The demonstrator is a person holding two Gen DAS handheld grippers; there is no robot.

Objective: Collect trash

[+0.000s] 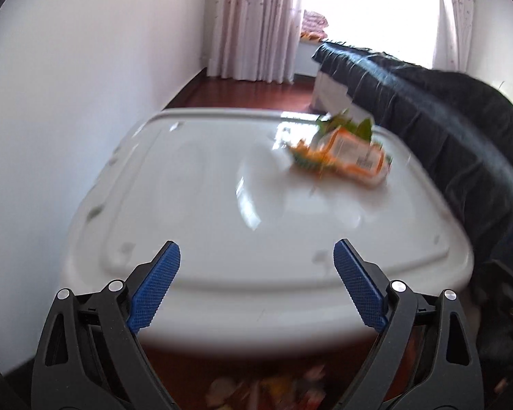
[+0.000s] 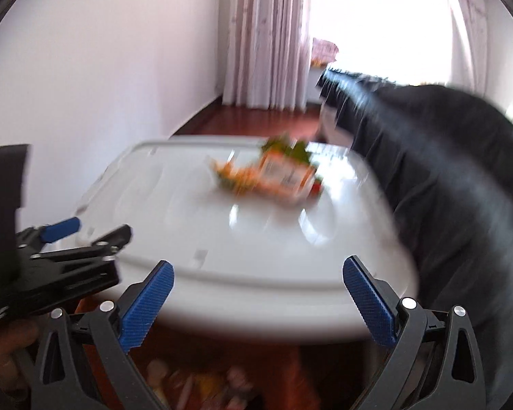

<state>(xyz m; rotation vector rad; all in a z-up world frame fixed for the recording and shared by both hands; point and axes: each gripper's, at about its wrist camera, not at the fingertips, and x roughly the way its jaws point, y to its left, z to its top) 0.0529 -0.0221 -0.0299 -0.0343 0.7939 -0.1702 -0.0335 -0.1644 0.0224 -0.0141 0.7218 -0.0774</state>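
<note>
Both grippers, left (image 1: 256, 256) and right (image 2: 258, 275), stand wide open with nothing between the blue pads, above the near edge of a white table (image 1: 195, 205). An orange wrapper (image 1: 345, 153) lies on the far right part of it, beside dark cloth (image 1: 444, 119)
</note>
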